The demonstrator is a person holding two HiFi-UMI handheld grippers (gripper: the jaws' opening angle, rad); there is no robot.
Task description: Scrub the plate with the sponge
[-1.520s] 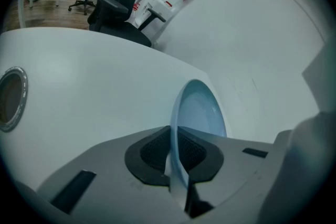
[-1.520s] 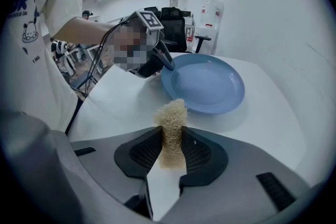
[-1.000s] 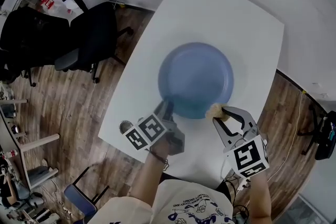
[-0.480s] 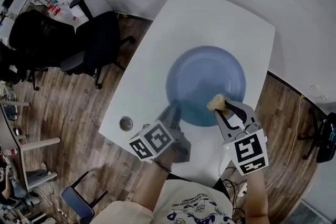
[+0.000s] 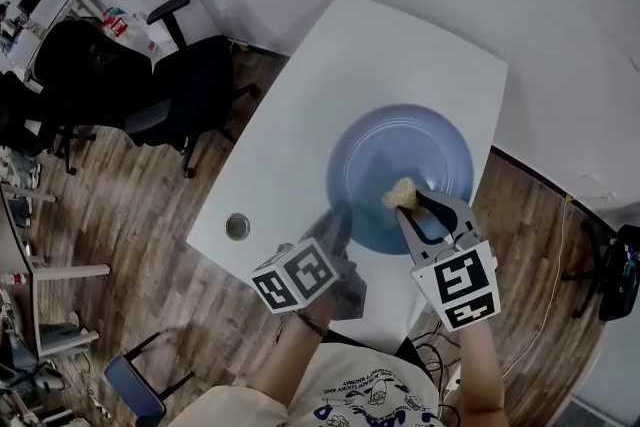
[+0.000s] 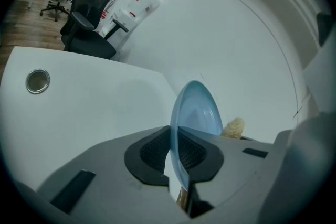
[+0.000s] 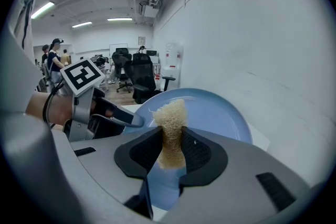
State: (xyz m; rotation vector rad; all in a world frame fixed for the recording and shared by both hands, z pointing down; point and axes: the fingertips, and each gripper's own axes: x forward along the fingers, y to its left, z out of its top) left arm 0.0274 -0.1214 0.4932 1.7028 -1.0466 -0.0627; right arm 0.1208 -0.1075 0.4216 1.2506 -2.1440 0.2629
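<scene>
The blue plate (image 5: pixel 400 160) is held off the white table (image 5: pixel 300 135), tilted. My left gripper (image 5: pixel 336 221) is shut on its near-left rim; in the left gripper view the plate (image 6: pixel 198 110) stands edge-on between the pads of that gripper (image 6: pixel 177 157). My right gripper (image 5: pixel 409 204) is shut on a tan fibrous sponge (image 5: pixel 400 194), whose tip lies over the near part of the plate's face. In the right gripper view the sponge (image 7: pixel 170 126) sticks up between the black pads in front of the plate (image 7: pixel 215 113), with the left gripper (image 7: pixel 132 120) on the rim at left.
A round metal grommet (image 5: pixel 237 226) sits in the table near its left edge. Black office chairs (image 5: pixel 175 85) stand on the wood floor to the left. A white wall runs behind the table. People stand far back in the right gripper view.
Both grippers have risen, and the plate has come up off the table with the left one. The sponge has moved from the plate's near rim onto its face.
</scene>
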